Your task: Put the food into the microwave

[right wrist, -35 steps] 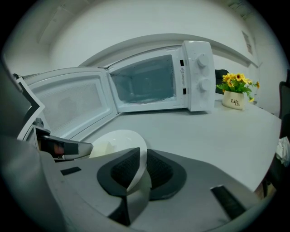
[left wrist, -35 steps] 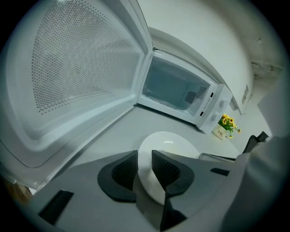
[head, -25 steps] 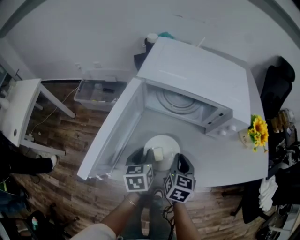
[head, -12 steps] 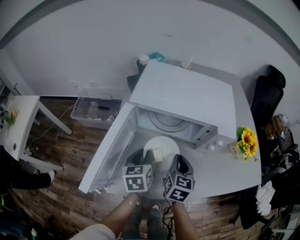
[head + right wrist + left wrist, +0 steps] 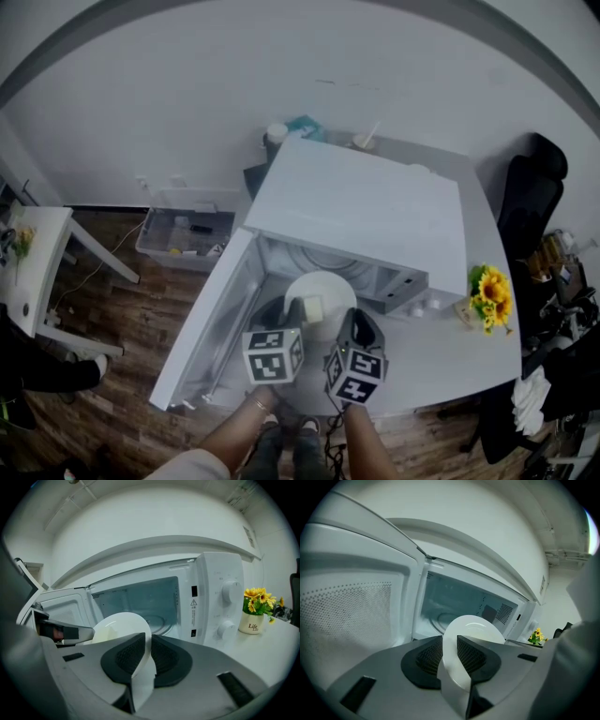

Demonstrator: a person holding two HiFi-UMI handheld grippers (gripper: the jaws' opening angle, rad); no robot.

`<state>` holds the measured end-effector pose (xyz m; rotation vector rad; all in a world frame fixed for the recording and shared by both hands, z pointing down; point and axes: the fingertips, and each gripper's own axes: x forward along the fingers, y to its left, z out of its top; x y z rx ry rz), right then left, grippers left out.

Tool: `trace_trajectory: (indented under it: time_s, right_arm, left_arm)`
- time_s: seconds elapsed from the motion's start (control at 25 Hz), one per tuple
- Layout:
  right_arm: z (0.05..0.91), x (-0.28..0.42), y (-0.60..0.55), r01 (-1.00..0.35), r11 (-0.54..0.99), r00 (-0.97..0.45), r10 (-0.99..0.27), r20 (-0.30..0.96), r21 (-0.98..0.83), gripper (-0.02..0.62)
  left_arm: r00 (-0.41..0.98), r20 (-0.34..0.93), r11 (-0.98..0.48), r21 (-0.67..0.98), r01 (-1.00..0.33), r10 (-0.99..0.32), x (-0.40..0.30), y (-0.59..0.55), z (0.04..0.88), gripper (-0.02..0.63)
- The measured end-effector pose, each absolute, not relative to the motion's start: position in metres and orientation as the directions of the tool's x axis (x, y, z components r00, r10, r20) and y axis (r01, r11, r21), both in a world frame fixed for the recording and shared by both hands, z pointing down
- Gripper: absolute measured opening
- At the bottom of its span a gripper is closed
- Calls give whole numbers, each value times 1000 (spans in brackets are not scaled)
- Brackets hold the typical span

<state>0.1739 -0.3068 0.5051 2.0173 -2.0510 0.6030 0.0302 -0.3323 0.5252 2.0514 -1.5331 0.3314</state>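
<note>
The microwave (image 5: pixel 366 202) sits mid-frame on the tabletop (image 5: pixel 441 352), its door (image 5: pixel 202 328) swung open toward the lower left. The white plate (image 5: pixel 323 284) carrying a pale piece of food (image 5: pixel 314 308) hangs before the opening, its rim pinched by the left gripper (image 5: pixel 450 654) and the right gripper (image 5: pixel 146 654).

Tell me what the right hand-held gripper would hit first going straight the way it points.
Shut on the plate, the right hand-held gripper points into the open microwave; its turntable probably comes first, though depth is unclear.
</note>
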Motion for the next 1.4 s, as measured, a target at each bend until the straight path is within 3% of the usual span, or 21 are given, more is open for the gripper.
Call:
trace_trajectory:
  time_s: [1.4]
  right_arm:
    - [529,189,-415,-986,-52,-11,-928,372,-159,46]
  left_arm:
    - [296,429,-223,212,-951,-854,45,-437,538,109]
